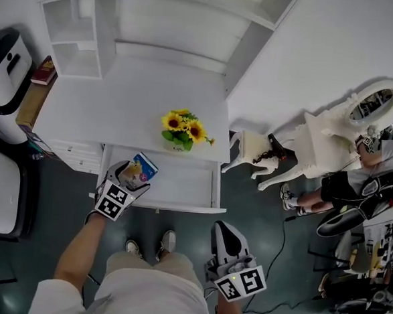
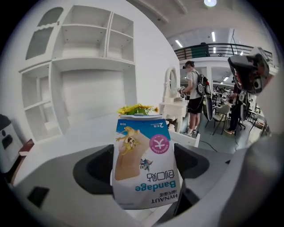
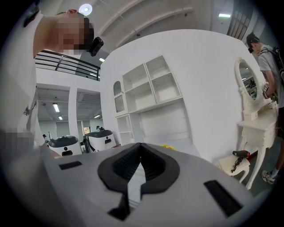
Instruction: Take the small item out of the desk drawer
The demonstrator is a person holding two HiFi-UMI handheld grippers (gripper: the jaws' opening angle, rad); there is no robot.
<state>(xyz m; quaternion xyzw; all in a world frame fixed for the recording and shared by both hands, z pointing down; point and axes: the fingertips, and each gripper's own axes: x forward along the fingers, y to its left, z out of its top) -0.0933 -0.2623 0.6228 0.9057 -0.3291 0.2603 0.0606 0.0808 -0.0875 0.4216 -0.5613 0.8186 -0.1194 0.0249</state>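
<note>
My left gripper (image 1: 136, 175) is shut on a small bandage box (image 1: 142, 170), blue and white with a cartoon print. It holds the box above the left end of the open white desk drawer (image 1: 181, 185). In the left gripper view the box (image 2: 144, 164) stands upside down between the two dark pads, filling the gap. My right gripper (image 1: 226, 238) hangs below the drawer's right front corner, apart from it. In the right gripper view its jaws (image 3: 140, 153) meet at the tips with nothing between them.
A pot of yellow sunflowers (image 1: 183, 130) stands on the white desk (image 1: 99, 106) just behind the drawer. White shelves (image 1: 78, 30) rise at the back. A white dressing table with an oval mirror (image 1: 361, 111) and a stool (image 1: 250, 153) stand to the right, a person beside them.
</note>
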